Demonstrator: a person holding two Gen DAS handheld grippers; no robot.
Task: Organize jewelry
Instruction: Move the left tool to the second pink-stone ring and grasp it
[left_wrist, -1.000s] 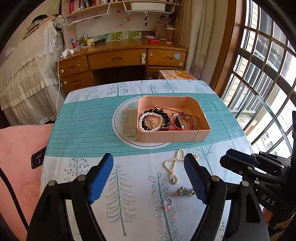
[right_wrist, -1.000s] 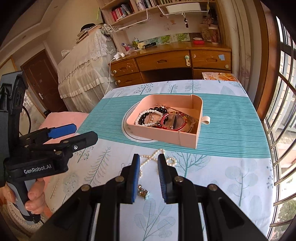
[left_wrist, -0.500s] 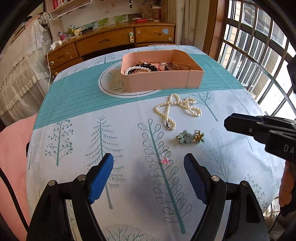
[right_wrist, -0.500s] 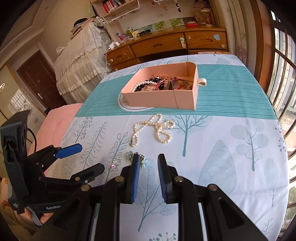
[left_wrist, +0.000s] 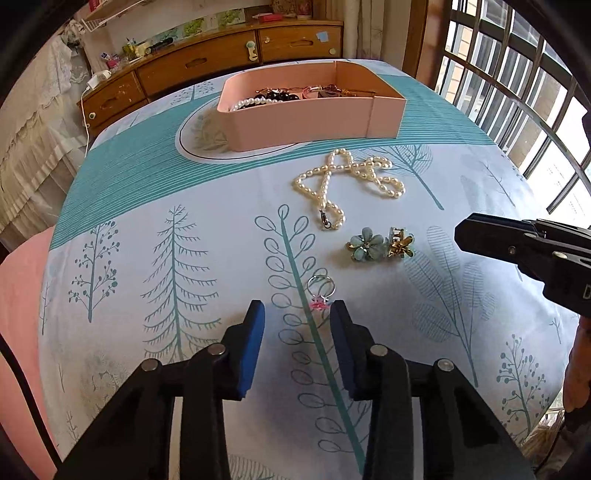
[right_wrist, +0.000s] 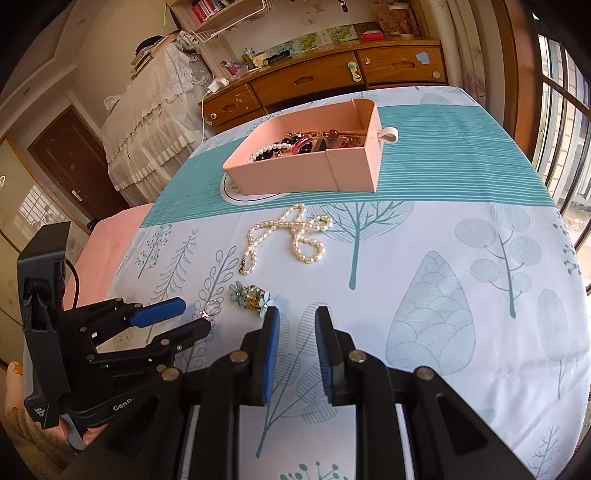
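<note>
My left gripper (left_wrist: 297, 314) sits low over the near part of the tabletop (left_wrist: 147, 206), its blue pads a moderate gap apart and holding nothing, with the little silver ring with a pink stone (left_wrist: 320, 293) lying on the cloth just ahead of the right pad, its stone close to the tip. The right wrist view shows what my own left camera cannot: the whole left tool from the side, tilted down toward the cloth, and part of my hand (right_wrist: 11, 384) wrapped round its handle at the left edge. Further along the tabletop lie the flower earrings (left_wrist: 380, 244), one pale blue bloom and one gold piece side by side, and behind them the pearl necklace (left_wrist: 349, 182) in a loose crossed loop. Past that, toward the far edge, the pink box (left_wrist: 314, 122) stands partly on a round printed medallion, already holding beads and bangles; only the right view shows the small pull tab on its right wall. My right gripper (right_wrist: 294, 314) hovers near the front edge, pads a narrow gap apart and empty, the left pad's tip just beside the earrings.
</note>
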